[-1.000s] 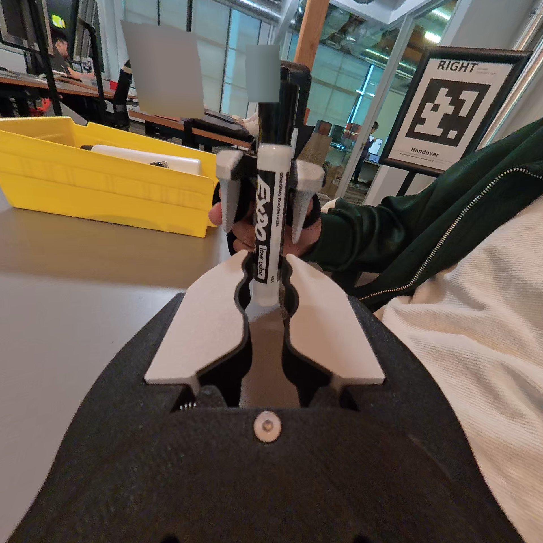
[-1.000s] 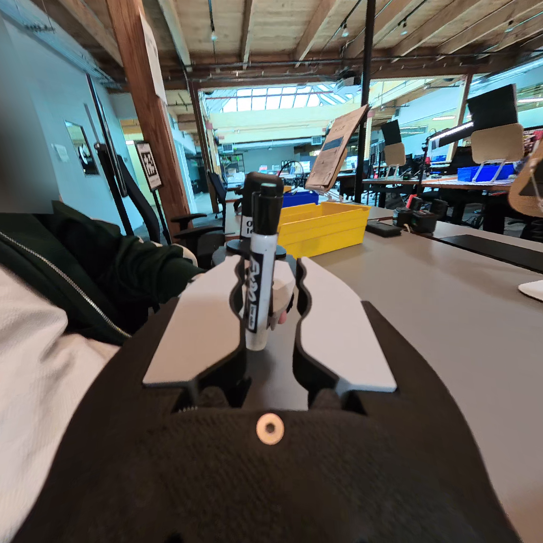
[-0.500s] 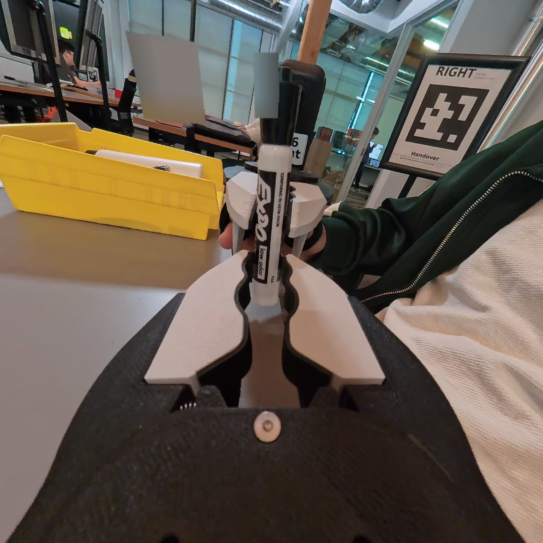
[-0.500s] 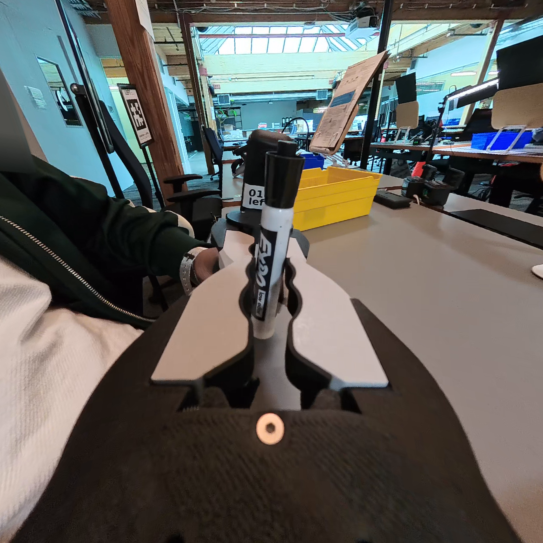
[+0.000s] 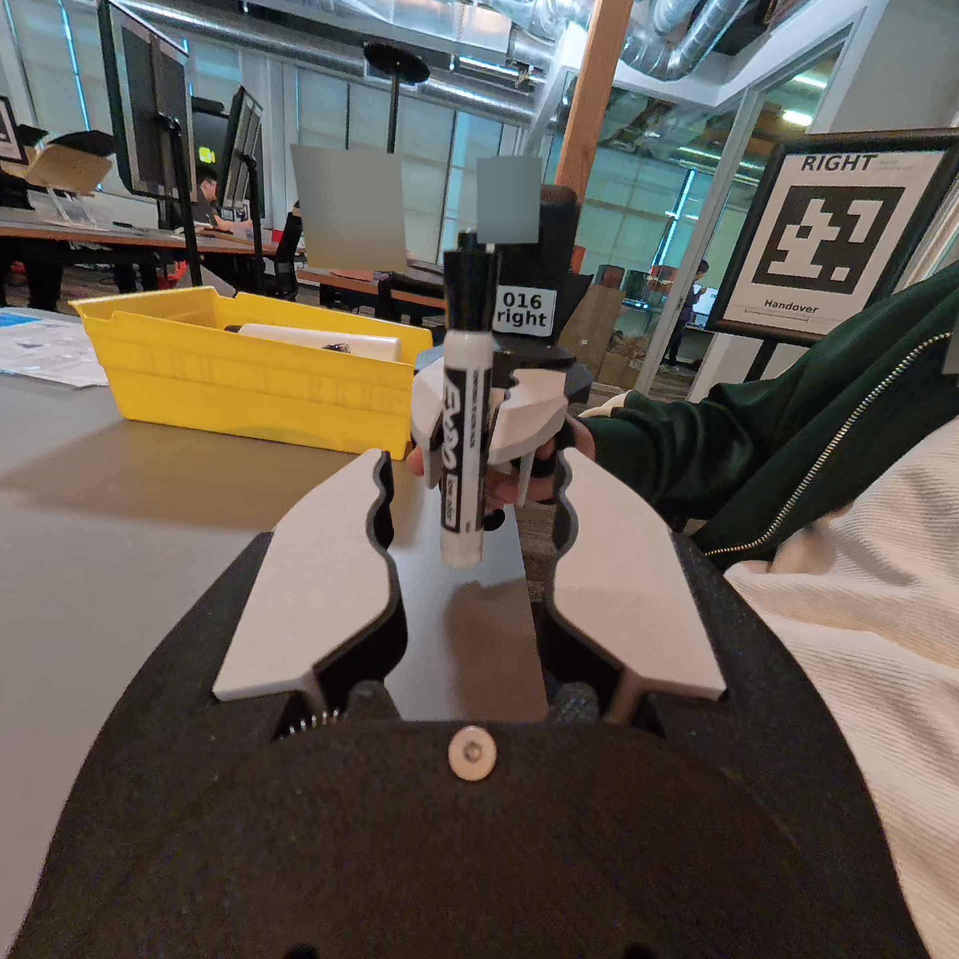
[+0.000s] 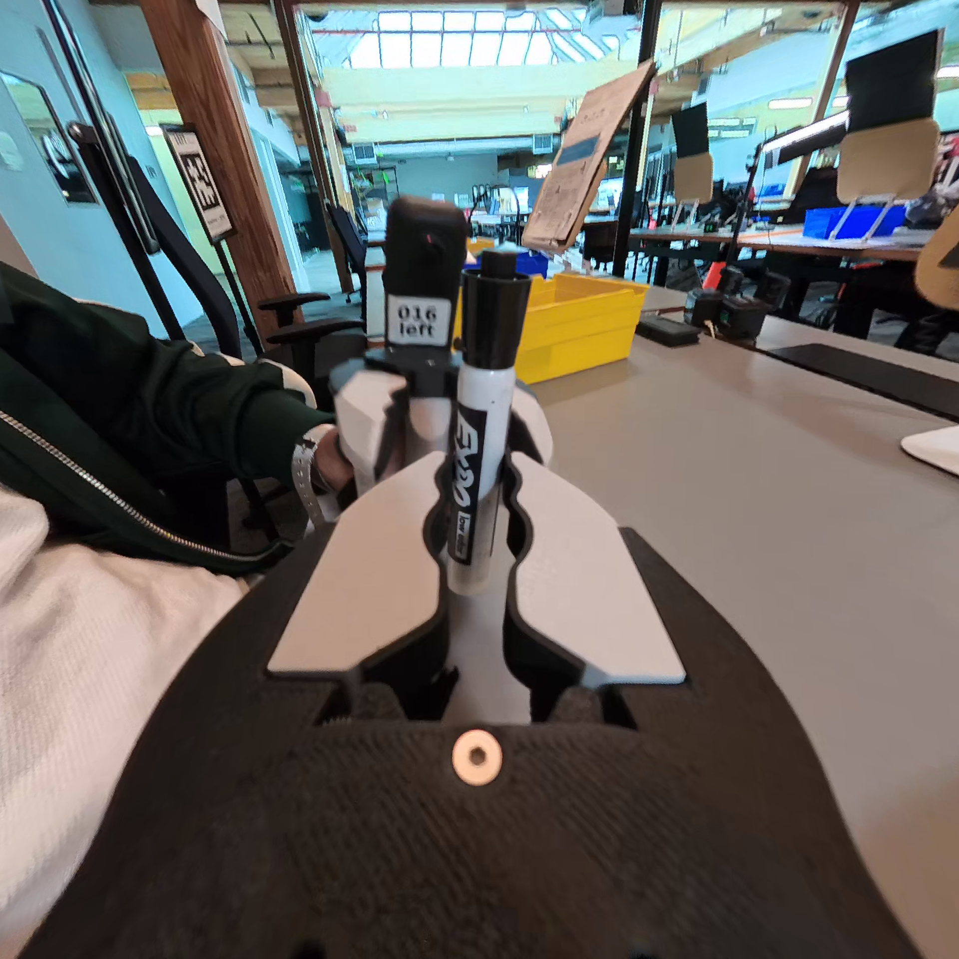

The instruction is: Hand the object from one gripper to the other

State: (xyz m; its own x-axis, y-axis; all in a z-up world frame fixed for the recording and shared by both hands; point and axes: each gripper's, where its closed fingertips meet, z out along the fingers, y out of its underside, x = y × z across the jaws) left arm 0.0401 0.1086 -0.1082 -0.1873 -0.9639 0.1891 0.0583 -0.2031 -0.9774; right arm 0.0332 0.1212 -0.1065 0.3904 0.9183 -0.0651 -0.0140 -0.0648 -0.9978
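Observation:
A black-capped white dry-erase marker [image 5: 463, 446] stands upright above the grey table. My left gripper [image 5: 472, 477] is open, its white fingers spread wide on either side of the marker's lower end without touching it. My right gripper [image 6: 475, 480] is shut on the marker [image 6: 480, 446], gripping its barrel, cap up. In the left wrist view the right gripper [image 5: 485, 415] shows behind the marker, clamped on it. In the right wrist view the left gripper [image 6: 410, 410] shows just behind and left of the marker, open.
A yellow bin [image 5: 249, 368] holding a white object sits on the table [image 5: 104, 545] at the left; it also shows in the right wrist view [image 6: 576, 322]. A framed marker sign [image 5: 830, 233] stands at the right. The person's green sleeve [image 5: 752, 430] crosses the right side. My two grippers' fingertips are within a few centimetres of each other.
My right gripper has closed on the marker. My left gripper has opened and let go of it, and has drawn back a little.

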